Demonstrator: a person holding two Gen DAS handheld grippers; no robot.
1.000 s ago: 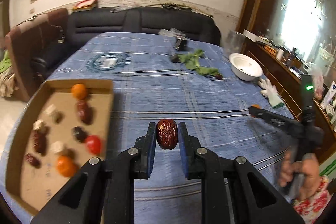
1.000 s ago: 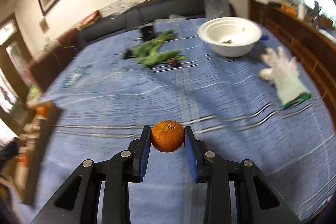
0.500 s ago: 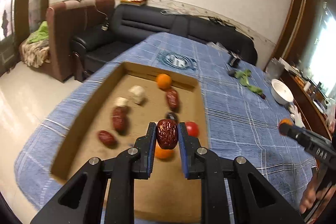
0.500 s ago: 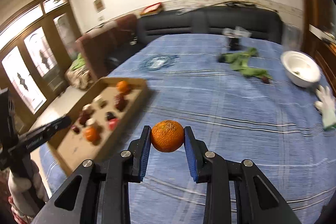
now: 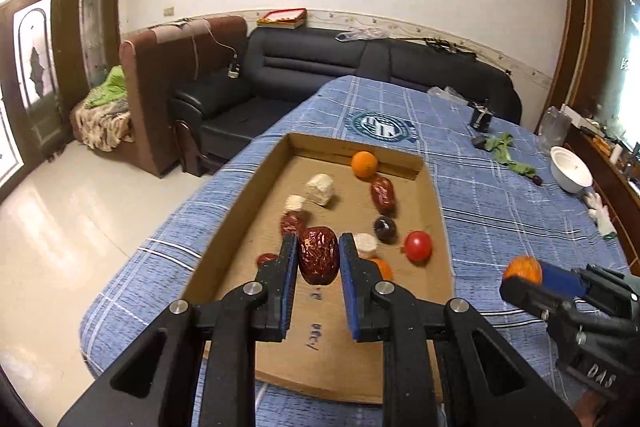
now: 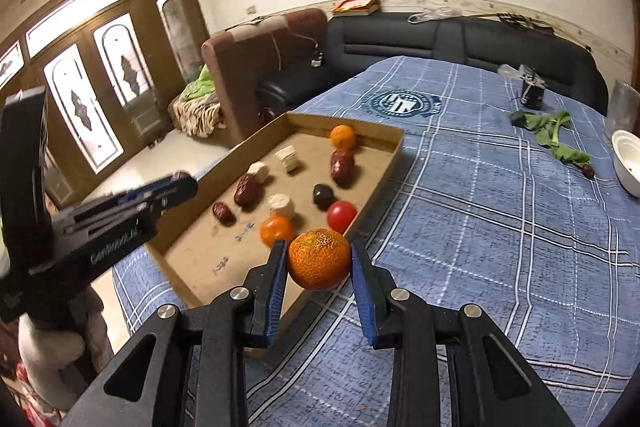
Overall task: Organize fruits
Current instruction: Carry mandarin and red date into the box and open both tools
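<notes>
- The tabletop [image 6: 500, 211], under a blue checked cloth, carries a shallow cardboard tray [image 5: 434, 195] near its left end; a white bowl [image 5: 570, 171] and some greens [image 6: 554, 137] lie well apart from it, toward the far right.
- The tray already holds a mixed lot: two oranges, a tomato [image 5: 418, 246], several dates, a dark round fruit and pale chunks, loosely scattered and not sorted by kind.
- The right gripper [image 6: 320, 263] has its fingers closed to the width of an orange [image 6: 319, 258], held at its widest girth, over the cloth just beside the tray's near right wall.
- The left gripper [image 5: 319, 255] has its fingers narrowly set, pinching a date [image 5: 319, 254] by its long sides, above the middle of the tray.
- Judged by looks, the orange is light and firm with a pebbled rind that should grip well; being round, it will likely roll once released, so set it low, against a wall or another fruit.
- The date looks wrinkled, light and a bit soft, possibly tacky; a hard squeeze could dent it, and it may cling to a pad on release. Hold across the middle, as now.
</notes>
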